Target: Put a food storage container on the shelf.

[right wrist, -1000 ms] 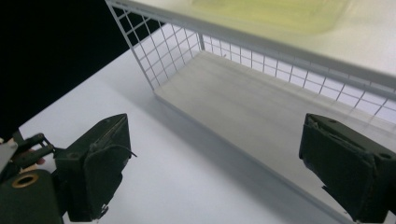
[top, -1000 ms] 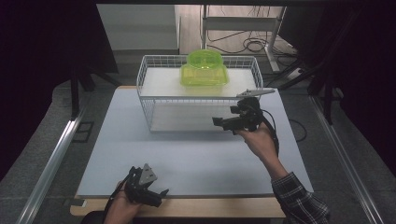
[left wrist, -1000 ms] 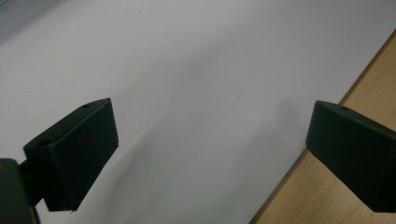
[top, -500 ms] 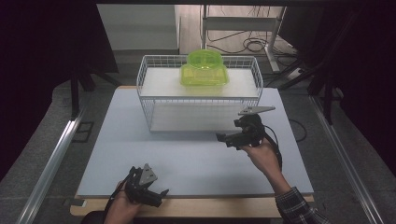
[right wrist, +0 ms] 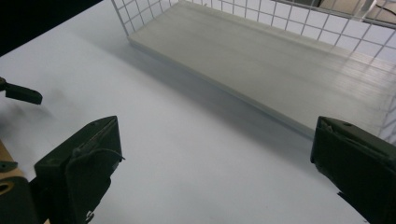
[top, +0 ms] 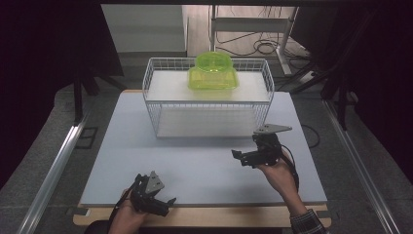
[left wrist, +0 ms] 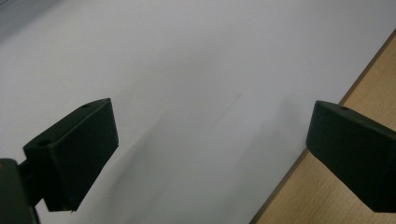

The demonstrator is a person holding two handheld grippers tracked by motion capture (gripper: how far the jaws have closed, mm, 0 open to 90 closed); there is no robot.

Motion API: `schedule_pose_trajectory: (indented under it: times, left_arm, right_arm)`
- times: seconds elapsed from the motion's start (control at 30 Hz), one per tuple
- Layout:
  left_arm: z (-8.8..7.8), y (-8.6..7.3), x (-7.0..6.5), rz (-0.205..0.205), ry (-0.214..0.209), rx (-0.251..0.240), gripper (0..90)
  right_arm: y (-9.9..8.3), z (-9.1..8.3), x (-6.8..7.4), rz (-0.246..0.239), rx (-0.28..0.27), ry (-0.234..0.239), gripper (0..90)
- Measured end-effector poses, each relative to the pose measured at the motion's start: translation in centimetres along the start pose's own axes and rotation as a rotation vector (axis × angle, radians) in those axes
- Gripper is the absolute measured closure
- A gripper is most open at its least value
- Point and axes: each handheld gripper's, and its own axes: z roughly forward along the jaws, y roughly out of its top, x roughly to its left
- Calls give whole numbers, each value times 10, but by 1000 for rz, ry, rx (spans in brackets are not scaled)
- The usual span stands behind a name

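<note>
Dark curtains and cables ring a white surface [top: 195,165] on a wooden board, where the high view shows a wire rack [top: 207,97] with a green tub [top: 213,73] on its upper shelf, at the far side. Near the front edge the left gripper [top: 163,202] has its fingers wide open and empty. The right gripper view looks over the rack's lower board [right wrist: 280,60], well apart from the right gripper [top: 241,158], whose fingers have just been opening, with nothing between them.

Right tool [top: 242,159] now nearer, seemingly lower, away from wire rack [top: 207,100], jaws just widening, empty.
</note>
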Motion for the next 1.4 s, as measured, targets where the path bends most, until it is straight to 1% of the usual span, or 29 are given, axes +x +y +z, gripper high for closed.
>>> schedule_pose_trajectory:
  times: [0.27, 0.47, 0.7, 0.97, 1.17, 1.33, 1.4]
  left_arm:
    - [0, 0, 0, 4, 3, 2, 22]
    - [1, 0, 0, 4, 2, 3, 22]
    - [1, 0, -1, 6, 2, 3, 22]
    - [1, 0, -1, 5, 2, 0, 21]
    - [1, 0, -1, 16, 4, 0, 18]
    - [1, 0, -1, 21, 5, 0, 16]
    - [1, -1, -1, 22, 5, 0, 15]
  right_arm:
    - [-22, -1, -3, 14, 9, -18, 16]
    - [-41, -2, -7, 6, 1, -40, 17]
    - [-61, -2, -9, 1, -3, -30, 17]
    - [-80, 0, -8, -18, 37, -47, 16]
    - [-93, 4, -5, -23, 69, -37, 16]
    - [-102, 8, -3, -33, 110, -30, 16]
    - [-104, 10, -3, -40, 127, -37, 16]
